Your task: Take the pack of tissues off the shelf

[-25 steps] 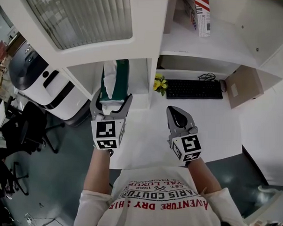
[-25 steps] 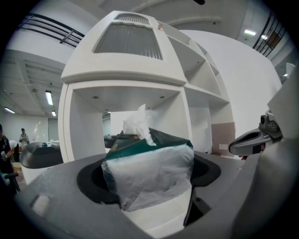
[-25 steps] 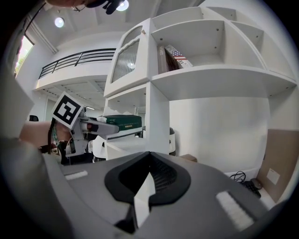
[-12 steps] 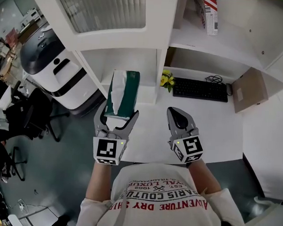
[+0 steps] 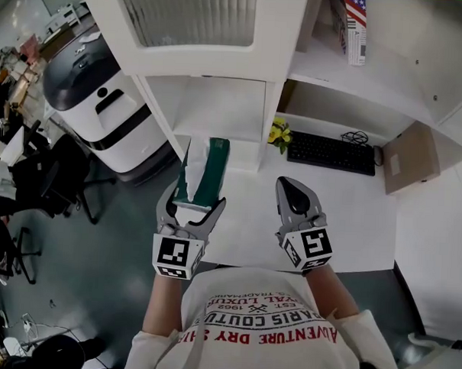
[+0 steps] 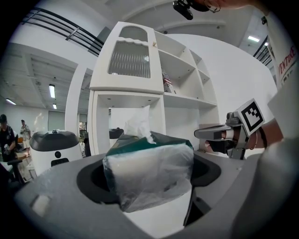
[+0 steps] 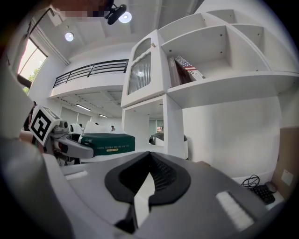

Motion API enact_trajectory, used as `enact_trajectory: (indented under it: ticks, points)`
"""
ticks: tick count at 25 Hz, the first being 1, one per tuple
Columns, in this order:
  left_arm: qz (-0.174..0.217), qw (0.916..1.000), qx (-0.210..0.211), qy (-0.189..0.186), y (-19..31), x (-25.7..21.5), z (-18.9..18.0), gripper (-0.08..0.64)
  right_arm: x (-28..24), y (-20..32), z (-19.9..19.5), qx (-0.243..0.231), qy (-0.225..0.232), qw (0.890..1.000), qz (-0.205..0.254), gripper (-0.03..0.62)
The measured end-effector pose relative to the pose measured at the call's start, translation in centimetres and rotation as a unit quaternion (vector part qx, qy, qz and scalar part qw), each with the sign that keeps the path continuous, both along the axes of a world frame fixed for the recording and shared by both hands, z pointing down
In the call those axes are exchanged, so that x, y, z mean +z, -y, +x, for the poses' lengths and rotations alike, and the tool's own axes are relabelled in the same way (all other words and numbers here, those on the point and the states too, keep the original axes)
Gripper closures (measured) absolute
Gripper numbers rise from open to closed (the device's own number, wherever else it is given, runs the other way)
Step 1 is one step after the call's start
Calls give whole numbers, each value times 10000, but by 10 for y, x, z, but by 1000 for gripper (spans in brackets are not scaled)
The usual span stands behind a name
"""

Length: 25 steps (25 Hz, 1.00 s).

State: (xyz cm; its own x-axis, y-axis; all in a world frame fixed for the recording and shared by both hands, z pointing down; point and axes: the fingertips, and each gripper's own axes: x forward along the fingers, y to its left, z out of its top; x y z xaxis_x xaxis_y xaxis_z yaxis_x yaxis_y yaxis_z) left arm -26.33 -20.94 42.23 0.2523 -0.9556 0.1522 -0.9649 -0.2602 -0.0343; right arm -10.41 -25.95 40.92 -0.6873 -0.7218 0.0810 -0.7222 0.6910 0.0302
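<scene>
Left tool (image 5: 192,204) was clamped on the near short end of the pack of tissues (image 5: 204,169), its jaws standing wide because the pack is wide. Both pads pressed the clear plastic wrap, which was crumpled between them. The green pack lay roughly level, with its long side pointing away from the person, and a white tissue stood up out of its top slot. I judge that this end grip was chosen so the pack could come out of the compartment lengthwise, without touching the side walls. The pack hung in the air in front of the open shelf (image 5: 212,102) of the white cabinet, touching nothing else, above the left edge of the tabletop (image 5: 351,223). The shelf compartment behind it looked bare, so the taking-off seemed done, and what remained was only to put the pack somewhere.

Right tool (image 5: 295,192) hovered above the tabletop with its jaws pressed together on nothing. It seemed to be only waiting, held away from the pack. Farther right, a black keyboard (image 5: 332,154) lay on the tabletop.
</scene>
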Motion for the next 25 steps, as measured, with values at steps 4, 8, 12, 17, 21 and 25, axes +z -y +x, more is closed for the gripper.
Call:
enact_trajectory:
  ticks: [4,8,12,17,21,25]
  points:
    - [-102,9999,-17,-21,4,8,2,123,-2,5,2,-27,-24,10000,56,592]
    - [-117,9999,1,-10,10,9,4,123,-3,7,0,-96,-94,9999,102,593]
    - [-143,9999,31,16,14,9,4,123,-2,7,-6,-205,-202,9995,140,594]
    - [-169,9998,63,-12,17,13,4,124,4,13,-7,-172,-204,9996,32,593]
    - [-102,9999,43,-73,17,14,6,133,4,15,-8,-218,-169,9996,19,592]
    - [-84,9999,32,-110,18,13,6,133,2,16,-11,-274,-209,9994,61,594]
